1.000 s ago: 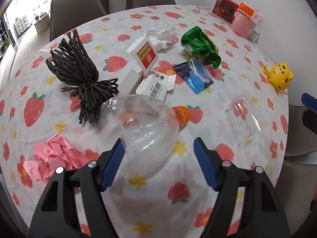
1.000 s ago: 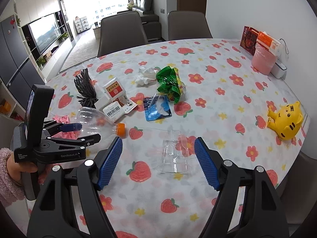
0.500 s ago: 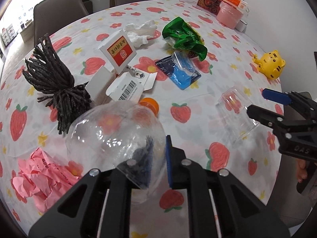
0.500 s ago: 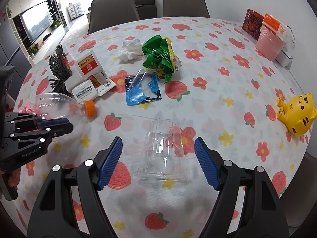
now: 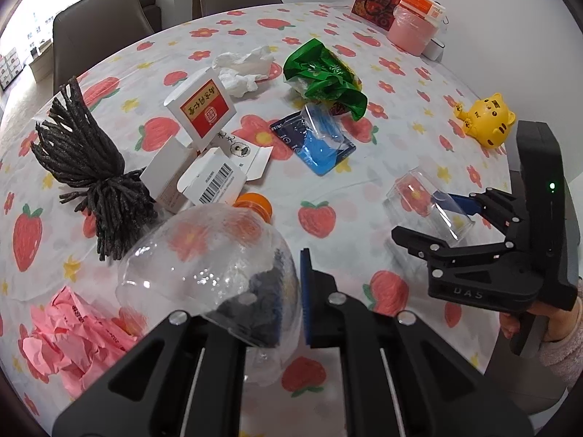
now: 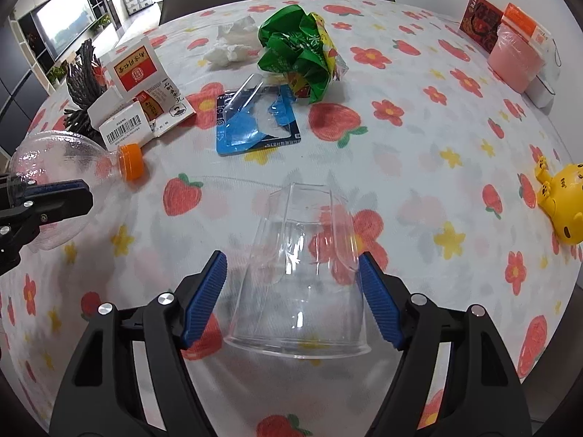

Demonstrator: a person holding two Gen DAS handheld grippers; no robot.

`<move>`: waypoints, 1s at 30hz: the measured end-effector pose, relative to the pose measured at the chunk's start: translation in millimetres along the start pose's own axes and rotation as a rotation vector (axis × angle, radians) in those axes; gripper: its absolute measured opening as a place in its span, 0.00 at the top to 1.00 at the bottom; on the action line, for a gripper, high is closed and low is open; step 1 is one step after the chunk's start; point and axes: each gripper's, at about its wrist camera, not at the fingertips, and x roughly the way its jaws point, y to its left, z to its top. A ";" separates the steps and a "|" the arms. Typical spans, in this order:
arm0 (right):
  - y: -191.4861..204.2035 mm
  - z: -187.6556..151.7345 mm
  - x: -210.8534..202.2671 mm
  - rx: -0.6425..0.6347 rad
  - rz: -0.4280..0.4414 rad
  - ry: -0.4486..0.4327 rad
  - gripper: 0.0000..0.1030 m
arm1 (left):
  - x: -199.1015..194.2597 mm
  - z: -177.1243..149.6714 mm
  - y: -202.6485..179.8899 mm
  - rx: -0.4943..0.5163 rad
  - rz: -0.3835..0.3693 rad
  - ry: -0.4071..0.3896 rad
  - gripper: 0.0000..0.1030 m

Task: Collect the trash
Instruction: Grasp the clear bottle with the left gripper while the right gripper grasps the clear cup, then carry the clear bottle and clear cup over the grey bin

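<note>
My left gripper [image 5: 289, 293] is shut on the base of a crushed clear plastic bottle [image 5: 204, 255] with an orange cap [image 5: 255, 204]; it also shows at the left of the right wrist view [image 6: 54, 167]. My right gripper [image 6: 291, 302] is open, its blue pads on either side of a clear plastic cup [image 6: 302, 276] lying on its side; the cup also shows in the left wrist view [image 5: 422, 204]. Other trash lies on the table: crumpled pink paper [image 5: 73, 335], a black fibre bundle [image 5: 91, 167], opened cartons [image 5: 200, 138], white tissue [image 5: 244, 69], a green wrapper [image 5: 324, 80], a blue blister pack [image 5: 317, 142].
The round table has a strawberry-and-flower cloth [image 6: 419, 145]. A yellow tiger figure [image 6: 561, 200] sits at the right edge. A pink container [image 6: 513, 62] and a red box [image 6: 477, 22] stand at the far right. Chairs [image 5: 98, 32] stand behind the table.
My left gripper closed on the bottle's base and raised it off the cloth. My right gripper moved forward until its open pads flank the clear cup.
</note>
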 end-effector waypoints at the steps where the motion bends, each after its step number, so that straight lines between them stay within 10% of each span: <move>1: 0.4 -0.6 1.2 -0.001 0.000 0.004 0.41 | 0.2 0.4 -0.5 -0.001 -0.002 0.001 0.92; 30: 41.0 1.7 -102.8 -0.088 0.023 -0.173 0.43 | -73.7 -21.6 -7.5 -0.005 -0.013 -0.118 0.92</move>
